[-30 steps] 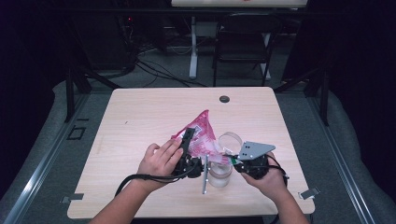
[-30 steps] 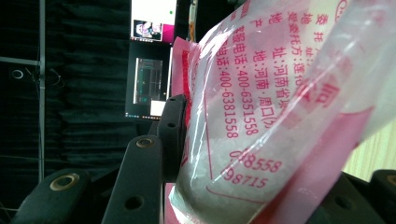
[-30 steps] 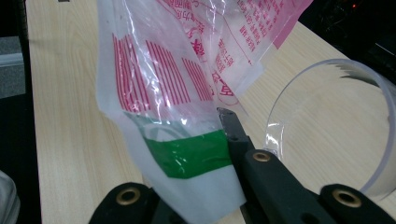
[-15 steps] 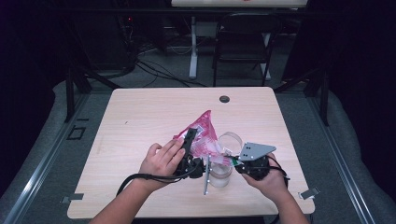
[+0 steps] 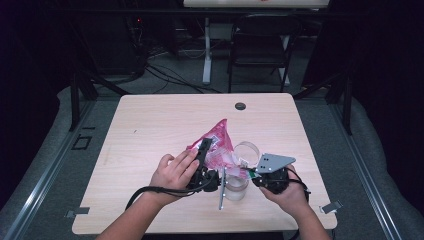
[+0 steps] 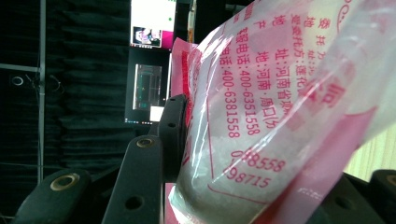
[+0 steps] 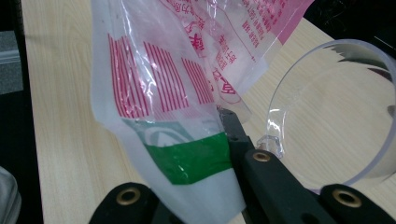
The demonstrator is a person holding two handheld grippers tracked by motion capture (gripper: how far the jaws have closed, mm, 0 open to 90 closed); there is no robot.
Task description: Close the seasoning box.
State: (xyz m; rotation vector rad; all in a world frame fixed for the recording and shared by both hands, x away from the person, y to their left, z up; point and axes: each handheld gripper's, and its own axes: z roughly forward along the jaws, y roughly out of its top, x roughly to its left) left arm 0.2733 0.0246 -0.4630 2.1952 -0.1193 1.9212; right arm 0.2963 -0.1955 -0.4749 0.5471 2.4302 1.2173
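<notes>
Pink-and-clear printed plastic bag (image 5: pixel 218 145) held between two claws above the pale wooden worktop (image 5: pixel 150 130).

High view: the bag stands near the worktop's front middle, with the left claw (image 5: pixel 204 152) clamped on it and the right claw (image 5: pixel 250 172) at its lower corner, beside a clear plastic cup (image 5: pixel 235 187).
Left claw view: the jaws stand partly apart, pressed on the bag (image 6: pixel 261 116), which holds white grains.
Right claw view: the jaws are pinched tight on the bag's green-and-white corner (image 7: pixel 187 158), next to a clear round plastic rim (image 7: pixel 327 107).
</notes>
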